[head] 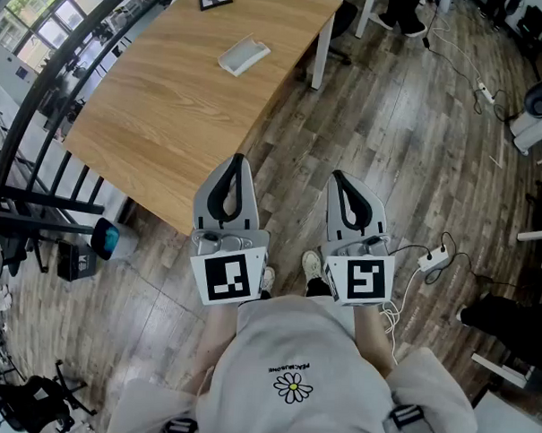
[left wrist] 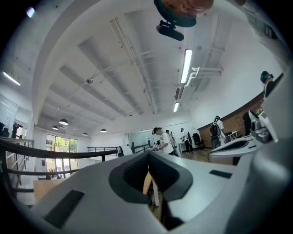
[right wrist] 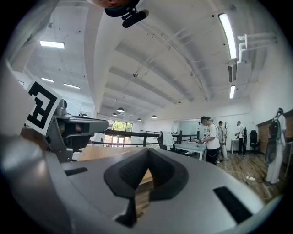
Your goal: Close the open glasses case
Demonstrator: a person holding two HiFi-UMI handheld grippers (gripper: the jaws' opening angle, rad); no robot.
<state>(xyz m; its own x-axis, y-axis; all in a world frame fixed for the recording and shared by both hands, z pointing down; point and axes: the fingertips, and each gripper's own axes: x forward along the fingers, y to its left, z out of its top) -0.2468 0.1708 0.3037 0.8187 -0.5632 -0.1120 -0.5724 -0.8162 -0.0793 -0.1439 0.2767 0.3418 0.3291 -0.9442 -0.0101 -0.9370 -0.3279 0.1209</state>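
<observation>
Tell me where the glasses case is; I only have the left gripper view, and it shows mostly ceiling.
Observer: In the head view, the glasses case lies on the wooden table, toward its far end.
Operator: Is either gripper close to it?
Observer: No. The left gripper and the right gripper are both back by the table's near corner, well apart from the case.
Operator: Is the right gripper holding anything?
Observer: No. In its own view it is shut with nothing in it.
</observation>
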